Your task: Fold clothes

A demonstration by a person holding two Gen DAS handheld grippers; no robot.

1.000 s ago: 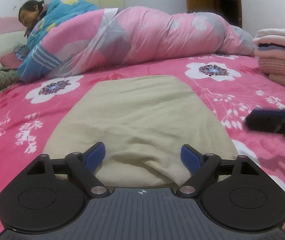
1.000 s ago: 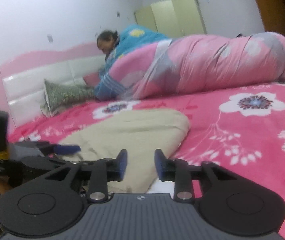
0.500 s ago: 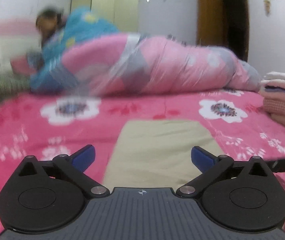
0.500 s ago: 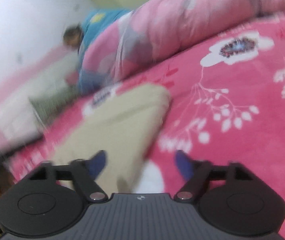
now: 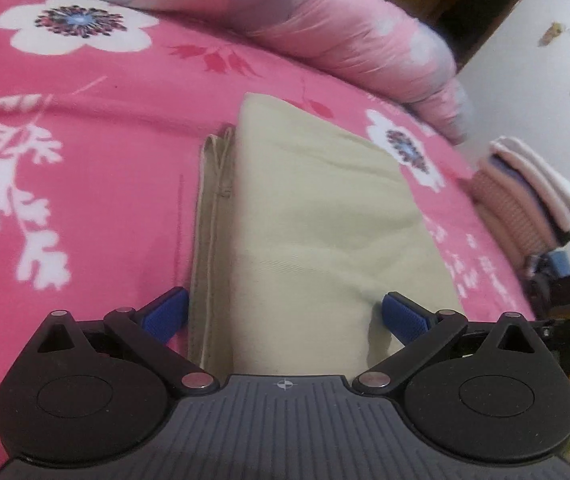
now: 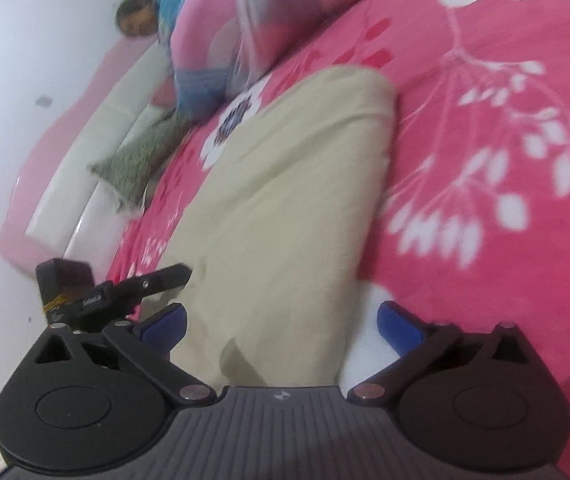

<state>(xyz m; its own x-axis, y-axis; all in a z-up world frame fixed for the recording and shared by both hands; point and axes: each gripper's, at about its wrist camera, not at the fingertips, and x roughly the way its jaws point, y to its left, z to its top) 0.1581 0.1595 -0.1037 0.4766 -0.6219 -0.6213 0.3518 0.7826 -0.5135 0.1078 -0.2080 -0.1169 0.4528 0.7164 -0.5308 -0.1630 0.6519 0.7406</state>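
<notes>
Pink floral bedspread (image 5: pixel 85 128); both jaws spread wide, right's opening, straddling beige garment (image 5: pixel 317 216).

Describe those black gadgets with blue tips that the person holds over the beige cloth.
Each is a hand-held clamp. The left gripper has a ribbed grey body with a small crosshair mark, two round black housings, black link arms with silver pins, and ridged blue fingertips. The right gripper looks the same.

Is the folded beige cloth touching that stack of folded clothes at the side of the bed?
Apart. The left wrist view shows the beige cloth and the stack of folded clothes with a strip of pink bedspread between them.
</notes>
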